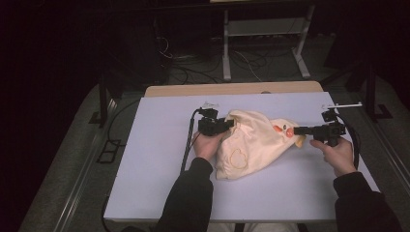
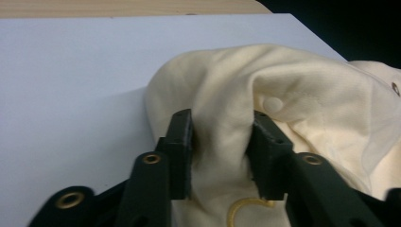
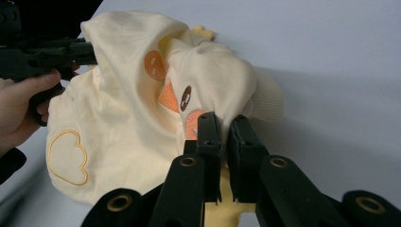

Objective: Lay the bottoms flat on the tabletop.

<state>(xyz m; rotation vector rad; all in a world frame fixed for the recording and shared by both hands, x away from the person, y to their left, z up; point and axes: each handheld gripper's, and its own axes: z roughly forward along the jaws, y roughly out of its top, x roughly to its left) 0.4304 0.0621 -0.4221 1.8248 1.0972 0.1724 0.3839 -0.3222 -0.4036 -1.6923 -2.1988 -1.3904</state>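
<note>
1. High view: I found the cream duck-print garment (image 1: 251, 145) mid-table, long axis left to right, strung between my left gripper (image 1: 231, 123) and right gripper (image 1: 296, 131).
2. Left gripper view: jaws clamped a thick fold of the garment (image 2: 227, 118).
3. Right gripper view: jaws pinched its edge (image 3: 222, 116).

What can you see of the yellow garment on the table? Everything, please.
The garment is pale yellow soft knit, apparently a small child's piece, crumpled in a heap on the white table. It has an orange and brown embroidered face, an outlined heart, a snap button and a ribbed cuff. The left claw pinches a thick fold at its left side; the right claw grips fabric by the orange patch, lifting both ends slightly.
</note>
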